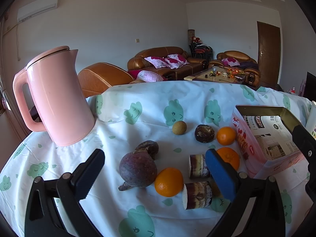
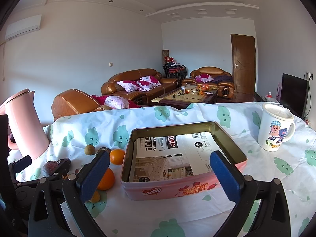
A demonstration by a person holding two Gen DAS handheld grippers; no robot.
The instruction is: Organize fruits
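Pink tin: the tin box (image 2: pixel 183 189) is a rounded rectangle, glossy pink outside, dull gold metal inside, printed paper lining the bottom; open side up, long axis running left-right in the right wrist view
Cloth: white tablecloth (image 1: pixel 138 130) with green cloud faces, a bit wrinkled
Fruit pile: sits on the cloth just left of the tin, none in it
Oranges: three smooth round ones, nearest orange (image 1: pixel 168 182) beside a dull purple passion fruit (image 1: pixel 138 168)
Sugarcane: two short cylinders, front sugarcane piece (image 1: pixel 197 195) lying on its side, long axis left-right, pale cut end facing left
Small stuff: tan longan (image 1: pixel 179 127), dark wrinkly fruit (image 1: pixel 204 133), can't tell what kind
Left gripper (image 1: pixel 156 175): blue ribbed pads spread wide over the pile, gripping nothing
Right gripper (image 2: pixel 160 174): also gaping, hovering at the tin's near wall, nothing held
Hidden: right pad covers part of the far orange and the second cane piece
Extras: matte pink kettle (image 1: pixel 57 96) far left, cartoon pig mug (image 2: pixel 276 127) right of the tin
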